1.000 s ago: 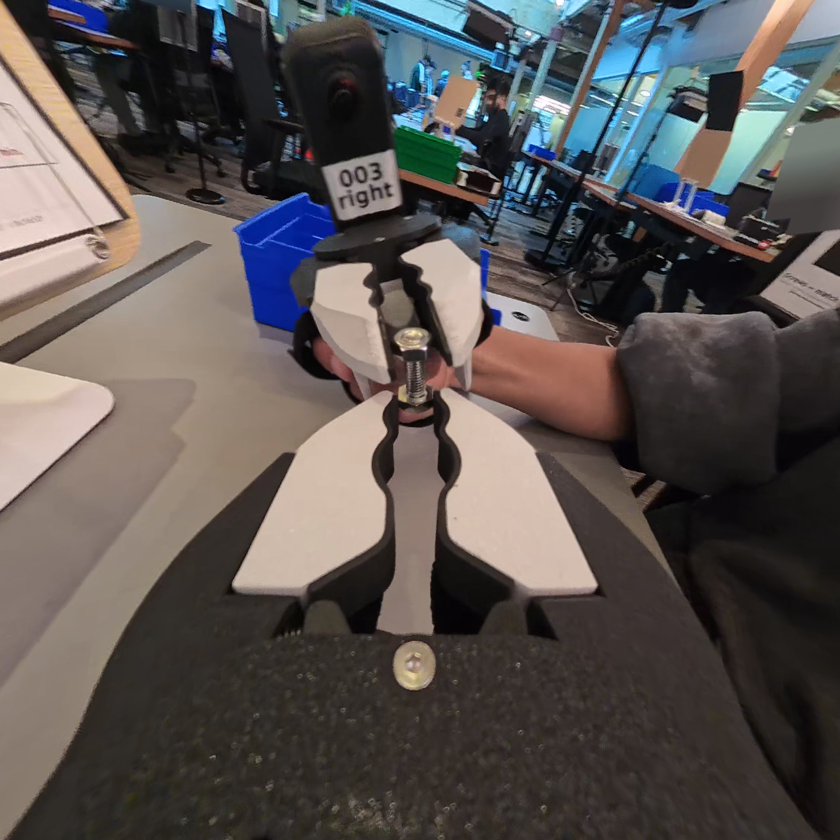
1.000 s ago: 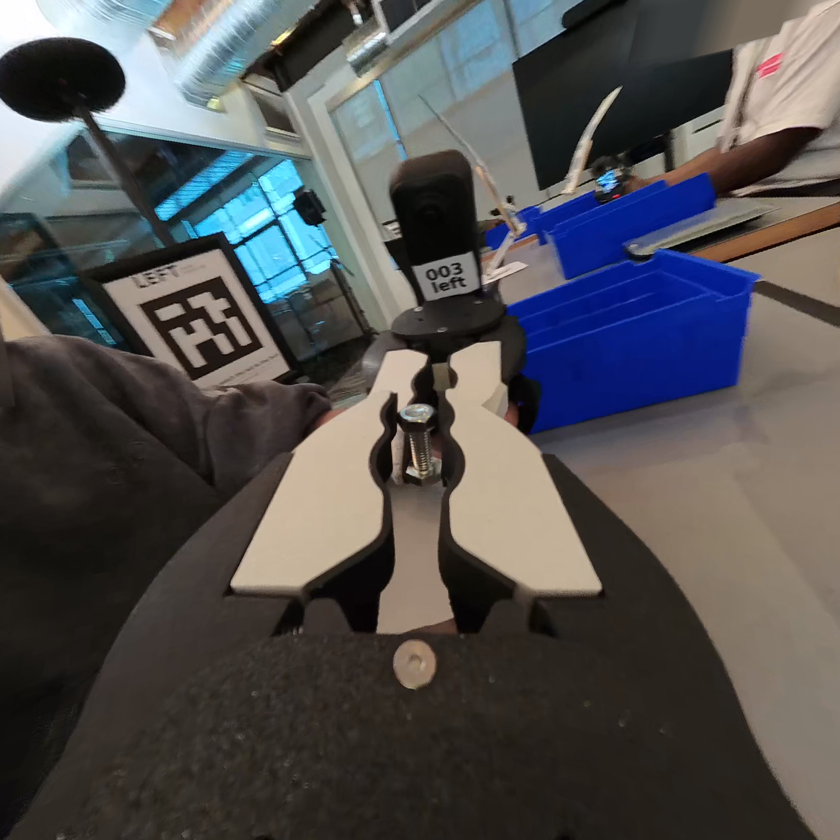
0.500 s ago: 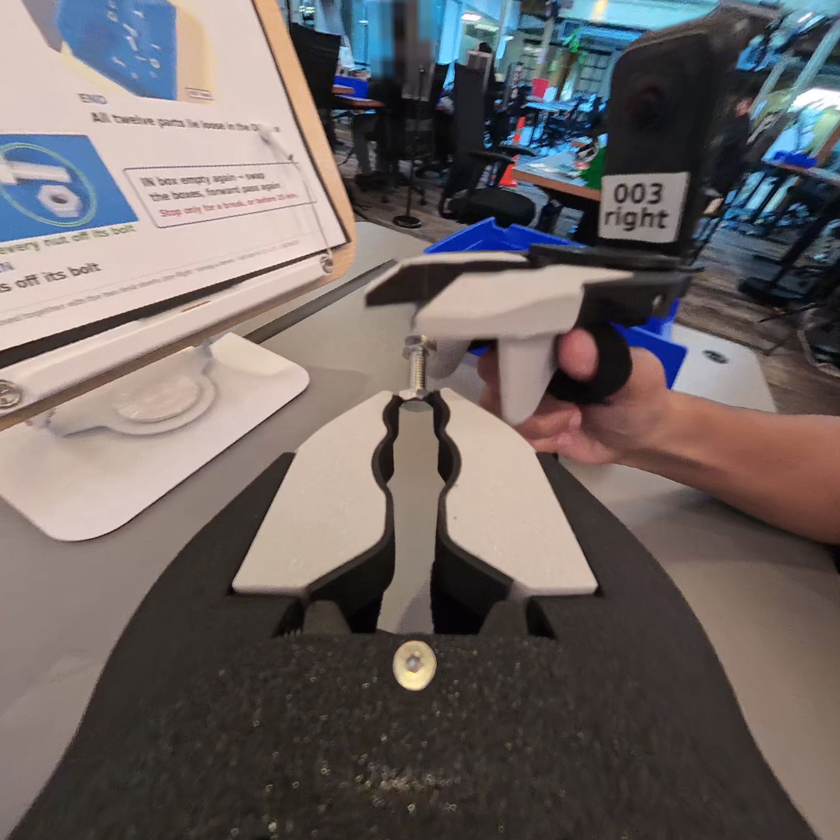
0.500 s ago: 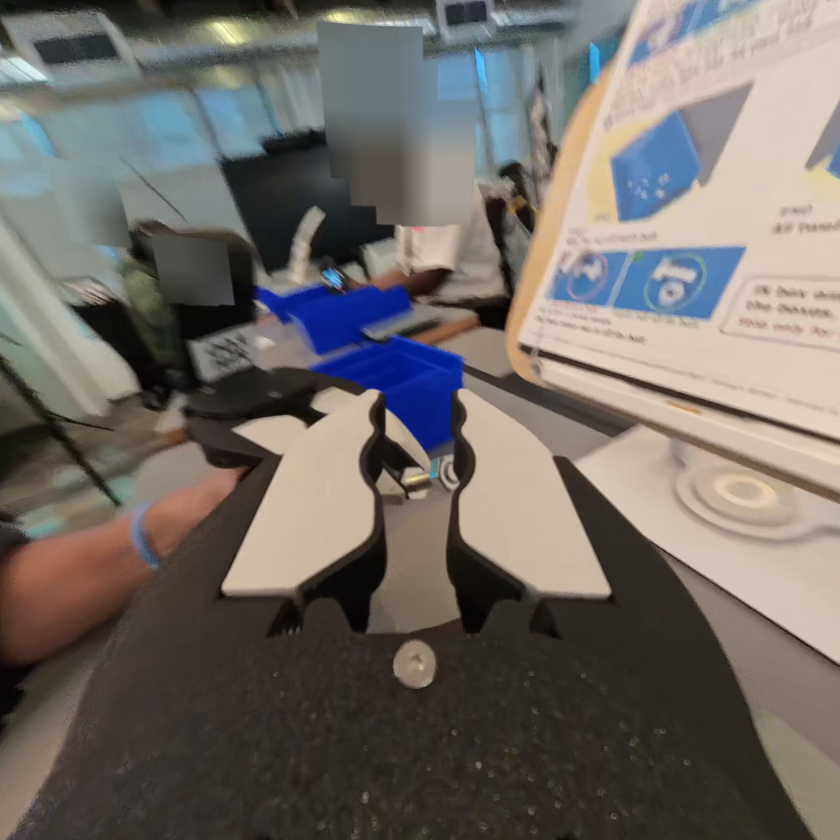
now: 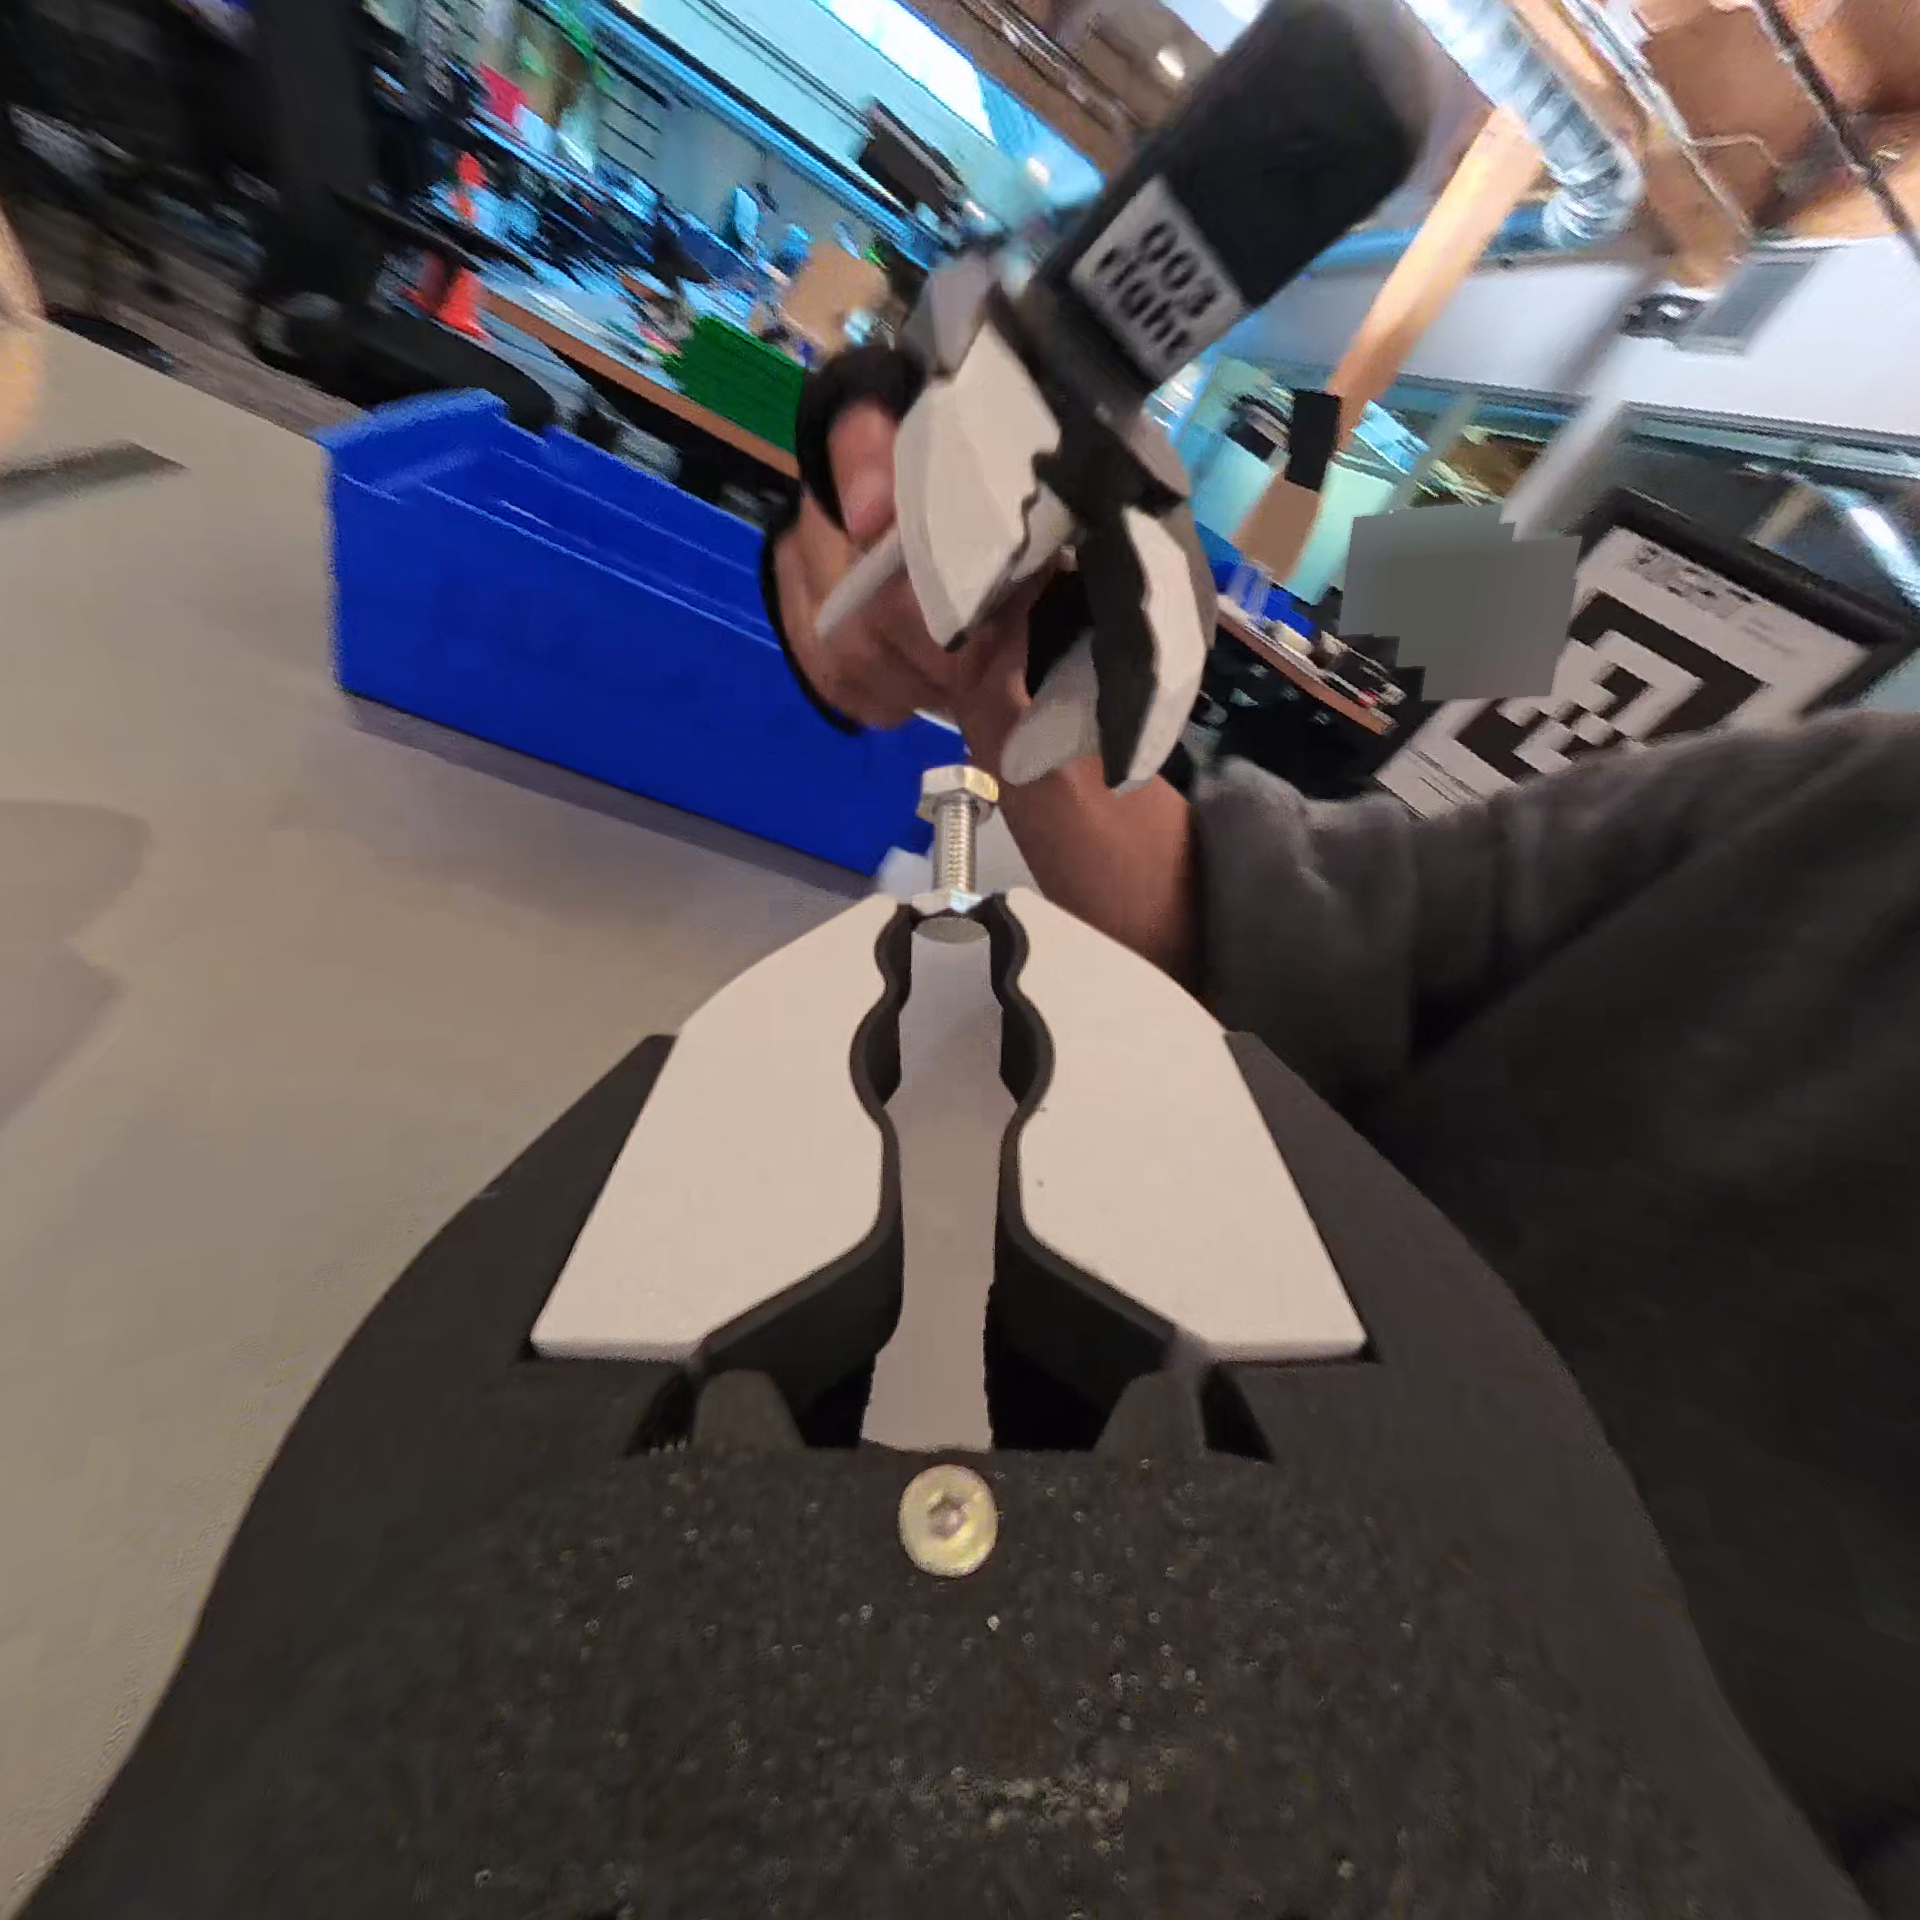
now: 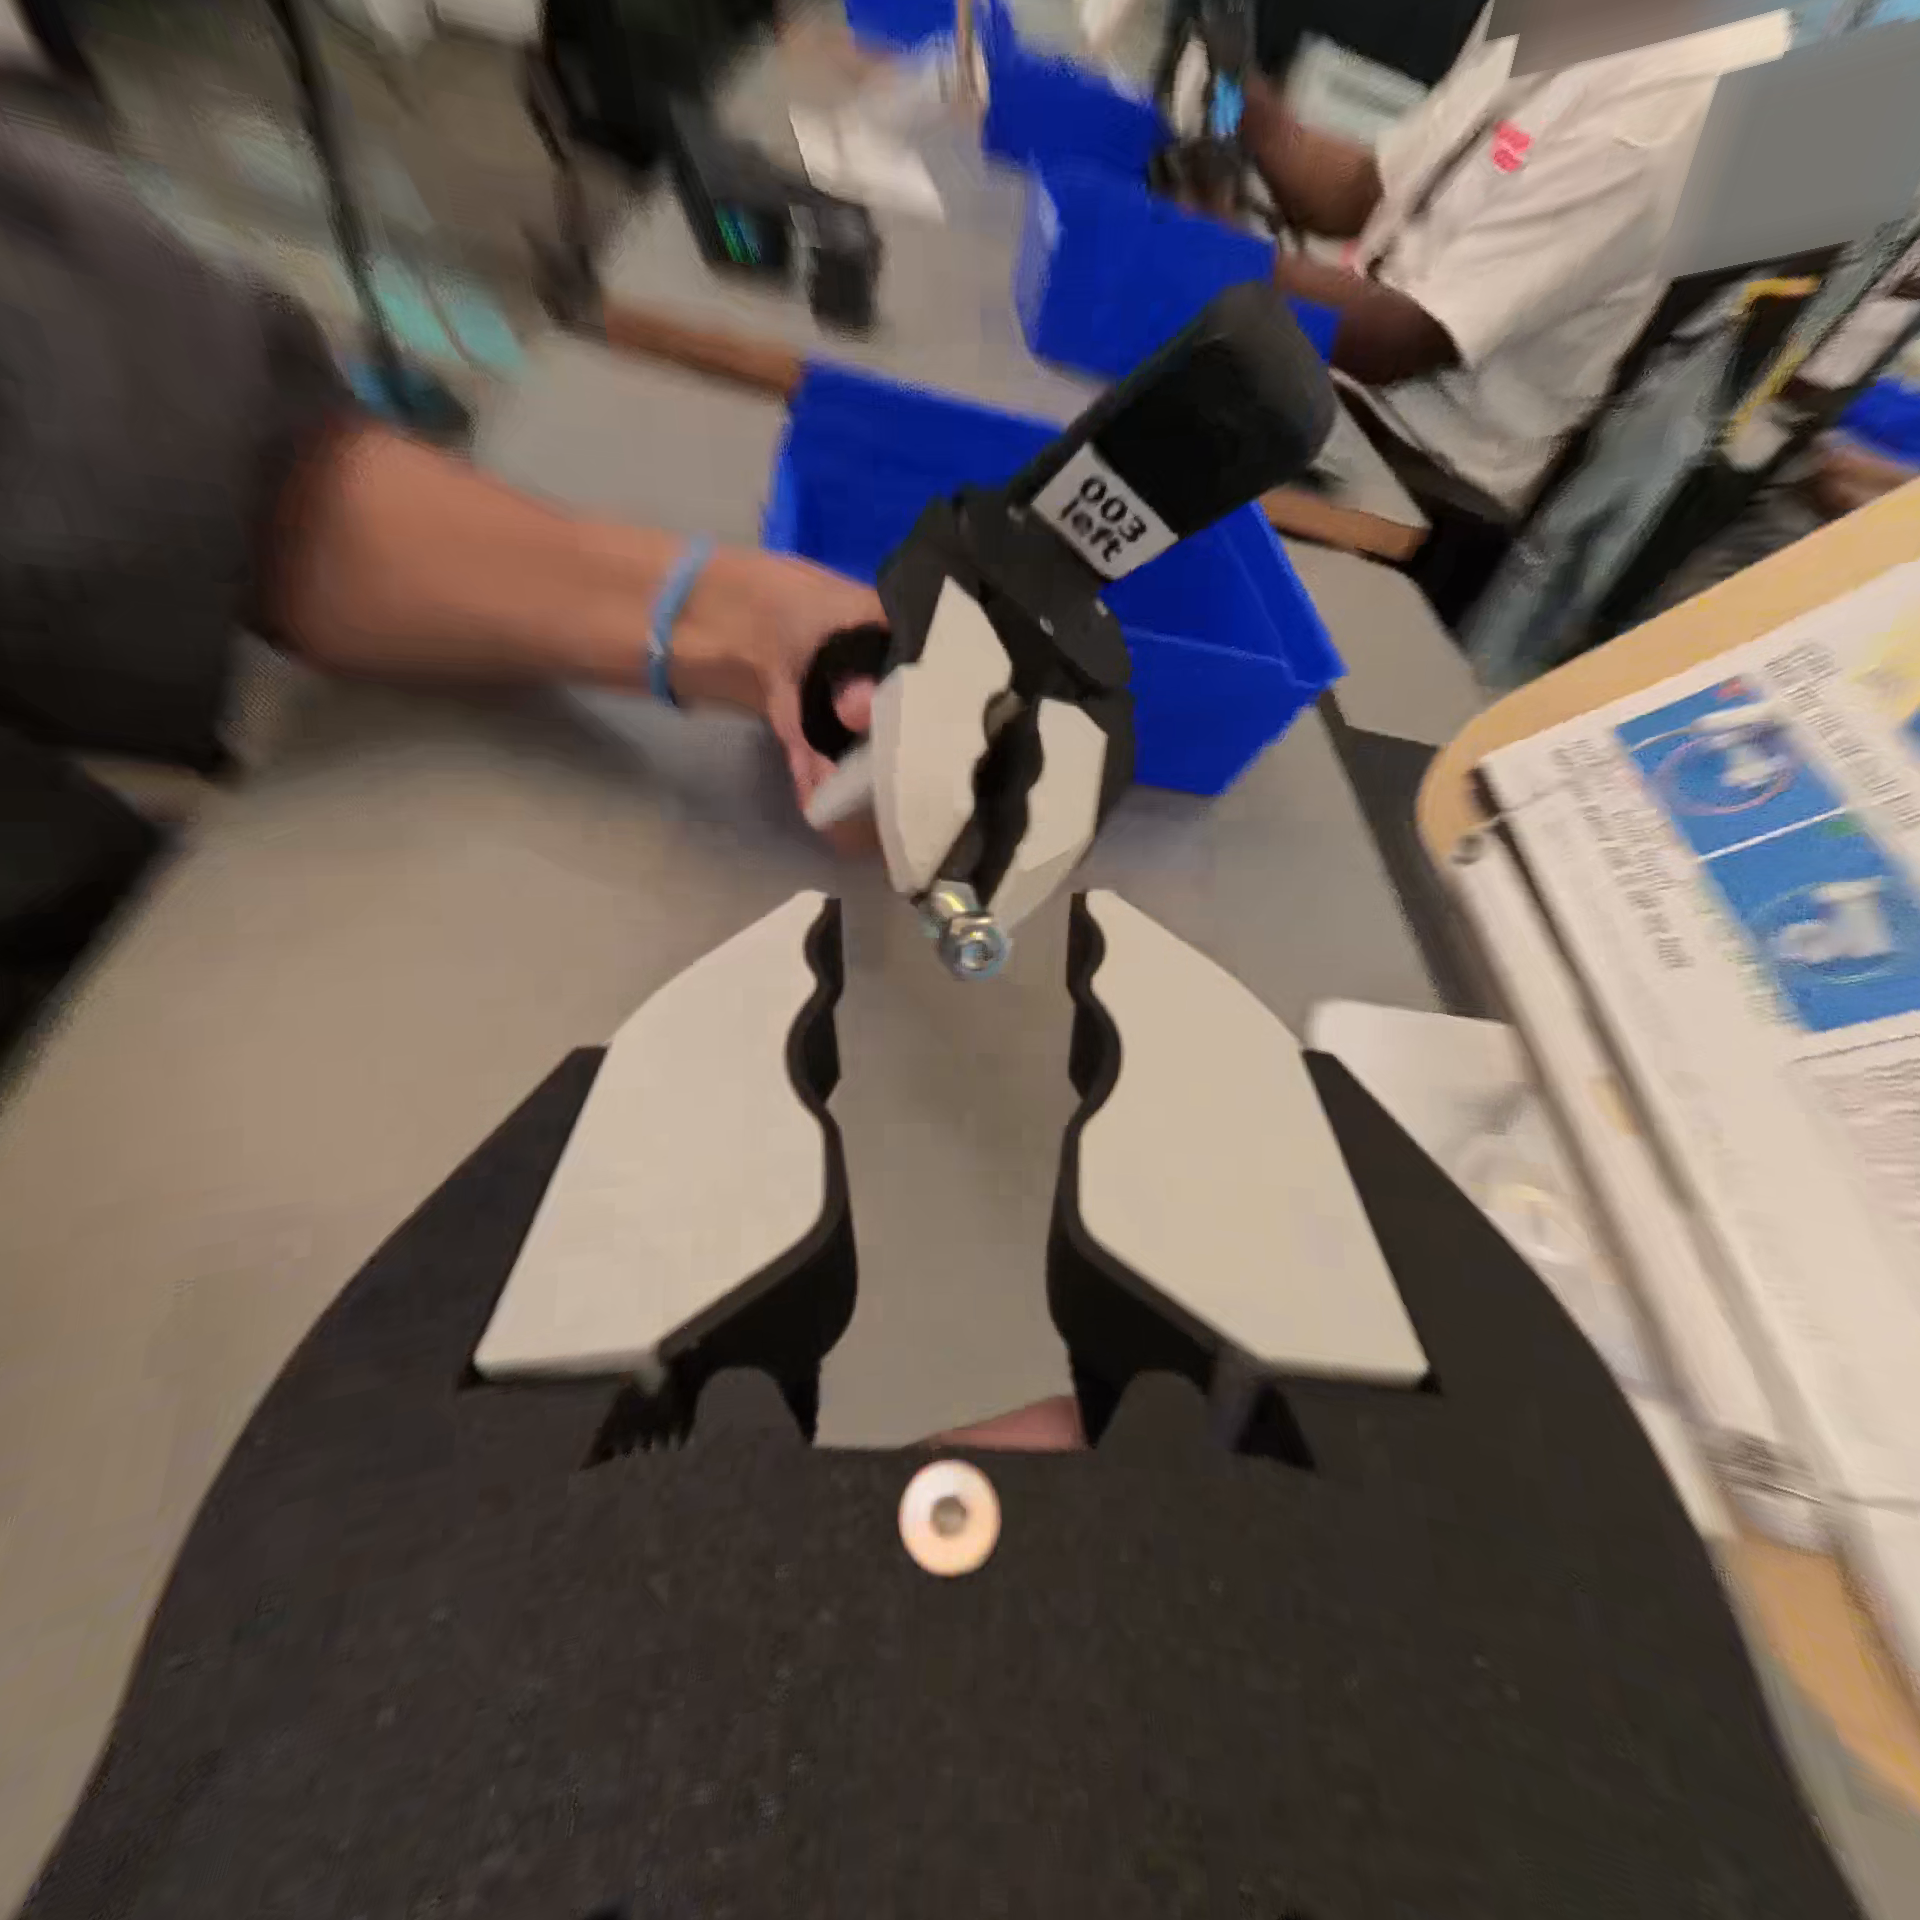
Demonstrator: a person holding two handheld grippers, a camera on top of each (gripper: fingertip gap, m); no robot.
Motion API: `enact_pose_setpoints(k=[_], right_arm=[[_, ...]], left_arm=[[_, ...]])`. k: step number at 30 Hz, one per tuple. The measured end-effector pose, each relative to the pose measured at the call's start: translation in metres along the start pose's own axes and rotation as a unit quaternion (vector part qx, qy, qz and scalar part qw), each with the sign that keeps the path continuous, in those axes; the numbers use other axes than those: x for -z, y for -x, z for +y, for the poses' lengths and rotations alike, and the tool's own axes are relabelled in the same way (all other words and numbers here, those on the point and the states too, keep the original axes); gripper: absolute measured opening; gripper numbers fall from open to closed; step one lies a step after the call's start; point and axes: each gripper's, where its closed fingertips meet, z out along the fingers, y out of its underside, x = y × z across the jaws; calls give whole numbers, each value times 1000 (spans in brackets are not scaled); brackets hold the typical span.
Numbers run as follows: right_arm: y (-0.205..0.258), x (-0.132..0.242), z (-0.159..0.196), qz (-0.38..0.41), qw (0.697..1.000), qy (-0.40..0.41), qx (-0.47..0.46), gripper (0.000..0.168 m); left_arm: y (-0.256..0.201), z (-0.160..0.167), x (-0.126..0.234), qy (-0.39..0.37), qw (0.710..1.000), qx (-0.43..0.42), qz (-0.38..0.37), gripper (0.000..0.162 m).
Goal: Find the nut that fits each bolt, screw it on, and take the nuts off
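Observation:
My left gripper (image 5: 948,920) is shut on a silver nut (image 5: 949,928) at its fingertips. A silver bolt (image 5: 958,831) is screwed into the nut and stands up from it, head on top. My right gripper (image 6: 951,904) is open and empty; in the left wrist view it (image 5: 1013,696) hangs tilted just above and right of the bolt head, not touching it. In the right wrist view the left gripper (image 6: 961,894) points toward me, with the bolt head (image 6: 975,948) between my open fingers' tips.
A blue bin (image 5: 540,603) stands on the grey table (image 5: 260,935) behind the grippers; it also shows in the right wrist view (image 6: 1195,665). An instruction board on a white stand (image 6: 1714,831) is at the right. A person sits at a far table (image 6: 1507,260). Only a small space, under 4 cm, lies between the two pairs of fingers.
My right gripper has let go of the bolt head, opened and drawn back above it. The left gripper still holds the nut with the bolt in it.

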Motion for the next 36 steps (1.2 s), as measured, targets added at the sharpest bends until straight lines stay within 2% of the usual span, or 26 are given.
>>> enact_pose_setpoints(k=[3, 7, 9, 11, 15, 16, 20, 22, 25, 26, 28, 30, 31, 32, 33, 34, 36], right_arm=[[14, -3, 1, 73, 979, 104, 157, 32], [34, -2, 6, 82, 940, 173, 281, 37], [38, -2, 9, 83, 922, 188, 328, 37], [45, -3, 10, 72, 909, 190, 364, 30], [50, -4, 10, 64, 904, 187, 379, 22], [50, -5, 9, 62, 908, 183, 372, 17], [46, -7, 9, 60, 933, 179, 306, 16], [42, -8, 14, 43, 961, 181, 204, 16], [36, -9, 10, 13, 989, 139, -49, 16], [33, -9, 8, 3, 982, 125, -144, 16], [27, -9, 8, -5, 946, 106, -306, 16], [27, -9, 12, -5, 918, 104, -383, 16], [28, -9, 9, -5, 920, 93, -381, 16], [29, -8, 3, -9, 935, 80, -344, 20], [32, -6, 0, -12, 956, 80, -283, 32], [33, -3, 0, 4, 974, 91, -205, 45], [34, 3, 2, 53, 990, 128, -7, 52]], left_arm=[[-23, 8, -5, 20, 997, 5, 74, 14], [-41, 17, -11, 49, 992, -3, 116, 14], [-47, 21, -13, 63, 990, -6, 128, 14], [-49, 23, -15, 70, 989, -7, 131, 13], [-49, 26, -16, 76, 989, -7, 129, 14], [-48, 26, -15, 77, 989, -8, 128, 14], [-44, 23, -13, 71, 991, -11, 116, 14], [-38, 23, -13, 74, 993, -27, 88, 14], [-34, 14, -9, 52, 996, -38, 67, 14], [-32, 10, -8, 43, 996, -43, 58, 14], [-26, 7, -8, 38, 997, -53, 31, 14], [-23, 7, -8, 43, 997, -60, 19, 14], [-25, 7, -9, 41, 997, -58, 24, 14], [-27, 5, -8, 35, 997, -55, 31, 14], [-28, 4, -8, 33, 997, -53, 34, 14], [-29, 5, -7, 36, 997, -52, 38, 14], [-33, 9, -7, 46, 996, -46, 54, 14]])
